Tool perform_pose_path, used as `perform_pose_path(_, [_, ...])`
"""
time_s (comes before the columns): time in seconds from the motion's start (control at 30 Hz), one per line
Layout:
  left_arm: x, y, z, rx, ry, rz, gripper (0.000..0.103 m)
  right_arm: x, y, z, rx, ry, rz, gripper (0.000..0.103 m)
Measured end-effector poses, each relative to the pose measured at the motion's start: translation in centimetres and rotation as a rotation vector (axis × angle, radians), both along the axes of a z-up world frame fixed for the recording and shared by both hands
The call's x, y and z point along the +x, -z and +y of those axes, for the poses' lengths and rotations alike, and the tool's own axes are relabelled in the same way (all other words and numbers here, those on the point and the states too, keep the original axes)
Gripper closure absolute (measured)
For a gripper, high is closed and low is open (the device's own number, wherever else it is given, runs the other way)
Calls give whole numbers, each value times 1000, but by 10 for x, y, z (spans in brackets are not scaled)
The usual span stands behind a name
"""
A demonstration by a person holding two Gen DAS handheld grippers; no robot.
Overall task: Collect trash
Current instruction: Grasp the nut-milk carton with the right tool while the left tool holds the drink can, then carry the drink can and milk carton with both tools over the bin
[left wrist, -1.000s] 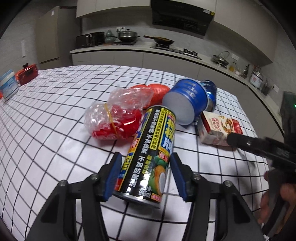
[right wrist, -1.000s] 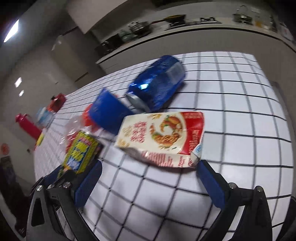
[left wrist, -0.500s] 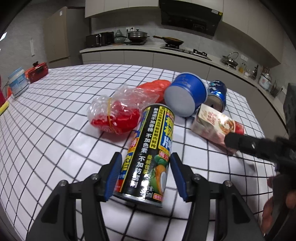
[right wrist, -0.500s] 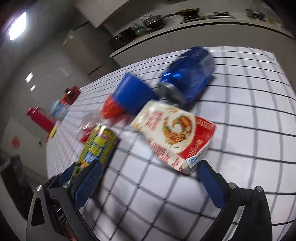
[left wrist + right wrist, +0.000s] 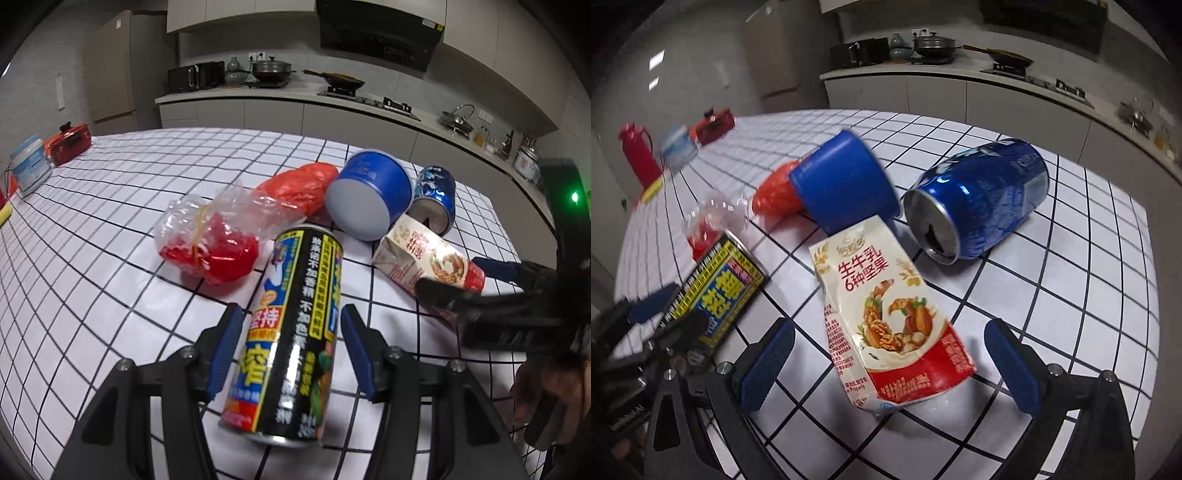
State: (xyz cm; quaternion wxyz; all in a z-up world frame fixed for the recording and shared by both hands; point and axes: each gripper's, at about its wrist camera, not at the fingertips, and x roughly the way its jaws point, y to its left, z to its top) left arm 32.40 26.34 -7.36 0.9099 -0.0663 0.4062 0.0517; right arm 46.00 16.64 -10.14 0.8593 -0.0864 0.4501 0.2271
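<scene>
Right tool (image 5: 888,363) rolled upright, now straddling milk carton (image 5: 890,328) lengthwise.

Your left gripper (image 5: 290,347) straddles the tall can (image 5: 291,332); bagged red trash (image 5: 210,243) crowds ahead-left. Your right gripper (image 5: 886,365) brackets the milk carton (image 5: 886,325); blue can (image 5: 982,199) and blue cup (image 5: 842,184) block beyond. Open tablecloth (image 5: 1089,288) far right.
</scene>
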Motion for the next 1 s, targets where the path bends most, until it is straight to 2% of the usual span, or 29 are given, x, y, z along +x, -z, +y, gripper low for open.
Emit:
perform_pose_path(0.03, [2,2,1,-12,4,7,46,-1,2,2,-22,2,-10,5])
perform_pose_path(0.07, [3,5,3,-27,9,13,46,-2,4,3,-39,4,-7,20])
perform_pose_path(0.1, [4,7,3,-32,13,21,46,-4,8,3,-52,12,10,27])
perform_pose_path(0.3, [1,11,2,-49,42,34,47,-15,0,-3,-26,34,24,27])
perform_pose_path(0.43, [4,15,3,-53,36,52,45,-6,9,5,-81,27,16,21])
perform_pose_path(0.47, [4,16,2,-55,37,55,45,-6,11,7,-87,22,13,21])
perform_pose_path(0.5, [4,18,2,-59,41,60,46,-8,10,7,-83,18,13,27])
perform_pose_path(0.53, [4,21,2,-66,48,65,47,-9,9,6,-81,19,10,28])
perform_pose_path(0.67, [-4,18,0,-64,53,43,49,-18,5,-4,-54,34,29,28])
perform_pose_path(1.0, [-21,-2,-23,-53,82,-14,50,-52,-11,-36,7,104,3,28])
